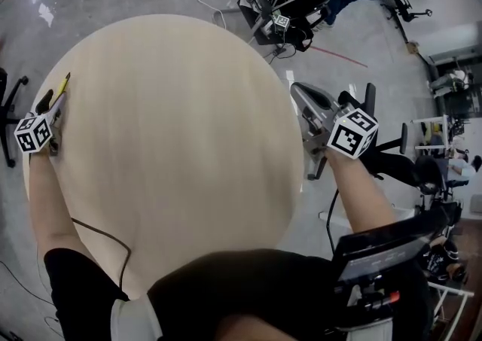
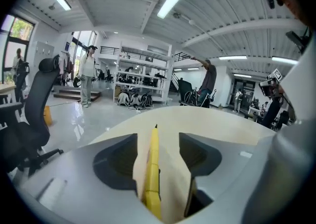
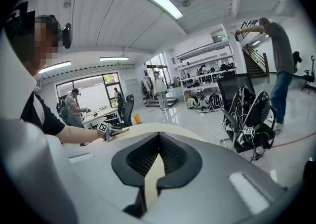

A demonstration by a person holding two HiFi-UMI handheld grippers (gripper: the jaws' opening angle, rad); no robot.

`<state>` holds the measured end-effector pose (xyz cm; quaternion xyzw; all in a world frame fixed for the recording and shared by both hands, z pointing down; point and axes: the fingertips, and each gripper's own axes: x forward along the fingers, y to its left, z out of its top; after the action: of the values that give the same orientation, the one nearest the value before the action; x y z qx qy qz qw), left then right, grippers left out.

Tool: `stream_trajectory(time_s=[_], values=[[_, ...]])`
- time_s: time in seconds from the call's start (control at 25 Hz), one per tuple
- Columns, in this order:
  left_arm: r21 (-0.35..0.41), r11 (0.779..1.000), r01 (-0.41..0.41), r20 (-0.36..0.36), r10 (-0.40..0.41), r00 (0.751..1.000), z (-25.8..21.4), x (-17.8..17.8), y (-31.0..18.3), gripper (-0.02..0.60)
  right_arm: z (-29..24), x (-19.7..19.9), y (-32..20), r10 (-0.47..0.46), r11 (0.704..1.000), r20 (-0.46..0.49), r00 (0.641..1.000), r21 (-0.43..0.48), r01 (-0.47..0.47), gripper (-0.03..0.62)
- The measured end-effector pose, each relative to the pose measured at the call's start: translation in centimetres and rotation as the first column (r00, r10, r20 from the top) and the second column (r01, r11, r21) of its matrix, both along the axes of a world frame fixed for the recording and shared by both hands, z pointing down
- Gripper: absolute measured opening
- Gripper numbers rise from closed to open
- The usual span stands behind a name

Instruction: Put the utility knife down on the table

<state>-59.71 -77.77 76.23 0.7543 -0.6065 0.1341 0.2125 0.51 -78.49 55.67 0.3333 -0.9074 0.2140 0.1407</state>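
Left tool [image 2: 158,138] jaws apart, slim yellow knife [image 2: 153,168] with dark pointed tip lying lengthwise between them against the left jaw, at tabletop [image 1: 173,121] left edge, right tool [image 3: 159,138] jaws together, empty.

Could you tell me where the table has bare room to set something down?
Nearly the whole round table is bare, from the utility knife at the left hand-held gripper across to the right hand-held gripper. Only a cable crosses its near-left part.
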Motion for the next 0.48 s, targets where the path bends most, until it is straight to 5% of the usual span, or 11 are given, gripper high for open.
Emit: stream_trajectory(time_s=[0.2,0.48], values=[[-0.003,1.0,0.004,-0.003,-0.004,1.0,0.2,-0.2,-0.2,0.348,0.1,0.0,-0.4,0.01,1.0,0.015,1.0,-0.002,-0.01,0.014],[0.062,0.998,0.031,-0.01,-0.03,0.999,-2.6,-0.4,-0.8,0.359,-0.3,0.7,-0.3,0.02,1.0,0.027,0.999,0.002,-0.02,0.014]])
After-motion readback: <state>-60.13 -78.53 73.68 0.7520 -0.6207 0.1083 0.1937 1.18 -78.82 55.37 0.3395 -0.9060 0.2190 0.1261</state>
